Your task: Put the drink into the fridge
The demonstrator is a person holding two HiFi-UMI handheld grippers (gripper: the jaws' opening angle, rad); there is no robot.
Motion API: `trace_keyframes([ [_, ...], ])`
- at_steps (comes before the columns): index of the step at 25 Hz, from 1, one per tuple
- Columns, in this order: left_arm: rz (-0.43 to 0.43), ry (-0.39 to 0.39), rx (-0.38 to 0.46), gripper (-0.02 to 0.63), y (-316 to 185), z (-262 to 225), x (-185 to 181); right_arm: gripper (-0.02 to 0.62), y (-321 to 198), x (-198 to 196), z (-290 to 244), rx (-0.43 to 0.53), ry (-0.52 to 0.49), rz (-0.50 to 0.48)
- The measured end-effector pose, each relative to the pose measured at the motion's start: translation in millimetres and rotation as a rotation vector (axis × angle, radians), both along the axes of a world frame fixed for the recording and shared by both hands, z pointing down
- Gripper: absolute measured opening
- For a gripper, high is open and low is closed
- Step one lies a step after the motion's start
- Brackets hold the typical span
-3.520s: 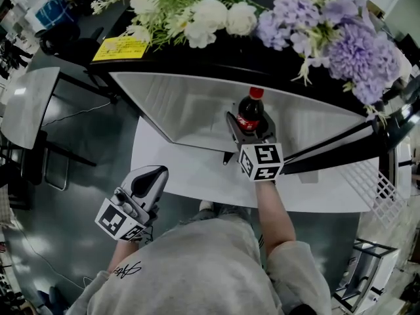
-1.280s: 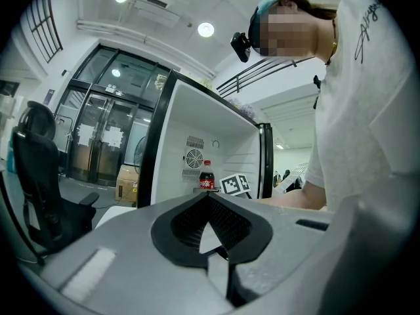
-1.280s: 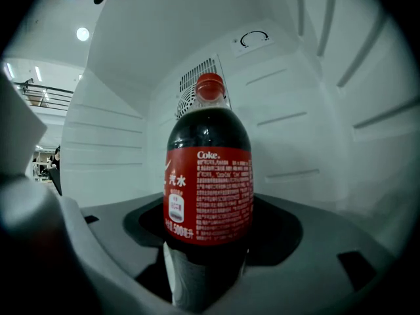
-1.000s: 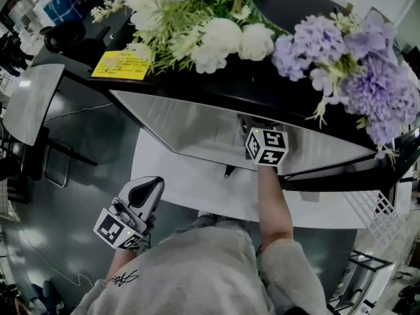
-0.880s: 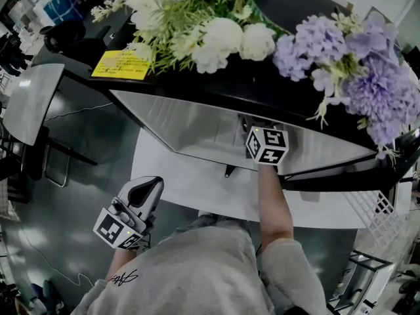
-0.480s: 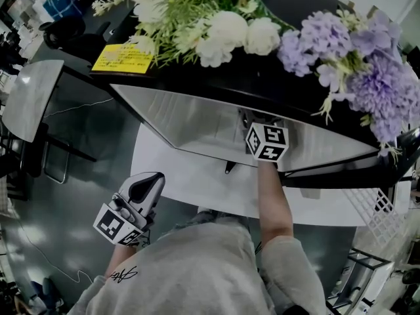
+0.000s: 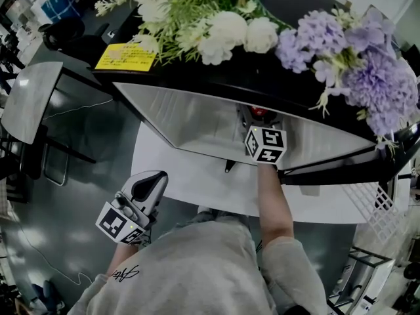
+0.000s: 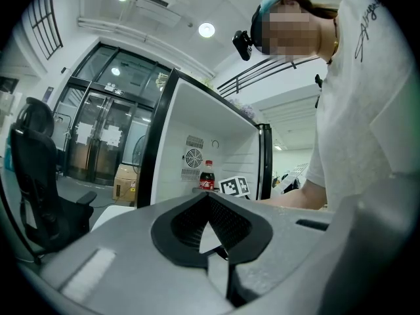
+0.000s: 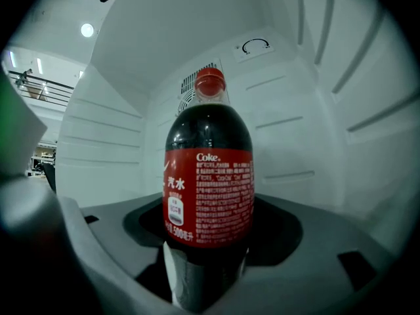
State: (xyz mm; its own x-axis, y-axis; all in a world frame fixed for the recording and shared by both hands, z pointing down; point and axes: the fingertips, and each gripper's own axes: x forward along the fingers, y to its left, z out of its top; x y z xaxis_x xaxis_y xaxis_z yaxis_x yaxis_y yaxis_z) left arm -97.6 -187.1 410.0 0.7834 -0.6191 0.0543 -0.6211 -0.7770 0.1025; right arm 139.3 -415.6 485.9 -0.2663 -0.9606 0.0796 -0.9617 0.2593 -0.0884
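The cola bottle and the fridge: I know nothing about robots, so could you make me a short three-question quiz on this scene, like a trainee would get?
1. True or false: the left gripper is shut and holds nothing.
2. The right gripper is closed on the cola bottle. Where is the bottle? A: in a sink. B: inside the open fridge. C: on a stove.
3. Fill in the blank: the bottle's cap is ___ in colour.

Key: 1 true; 2 B; 3 red.
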Motion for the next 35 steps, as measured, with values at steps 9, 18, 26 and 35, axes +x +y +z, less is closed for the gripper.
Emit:
trace_keyframes([
  [9,0.022,0.005,0.004,0.004,1,-1,4,0.314,5,-1,2,-0.004,0.022,0.005],
  [18,0.038,0.012,0.011,0.005,1,-3,6,0.314,9,-5,3,-0.002,0.066,0.005],
  [26,0.05,0.015,0.015,0.003,2,-4,6,0.314,8,-6,4,-0.014,0.058,0.016],
  [35,0.06,0.023,0.021,0.004,4,-6,7,0.314,10,-9,6,-0.012,0.066,0.012],
])
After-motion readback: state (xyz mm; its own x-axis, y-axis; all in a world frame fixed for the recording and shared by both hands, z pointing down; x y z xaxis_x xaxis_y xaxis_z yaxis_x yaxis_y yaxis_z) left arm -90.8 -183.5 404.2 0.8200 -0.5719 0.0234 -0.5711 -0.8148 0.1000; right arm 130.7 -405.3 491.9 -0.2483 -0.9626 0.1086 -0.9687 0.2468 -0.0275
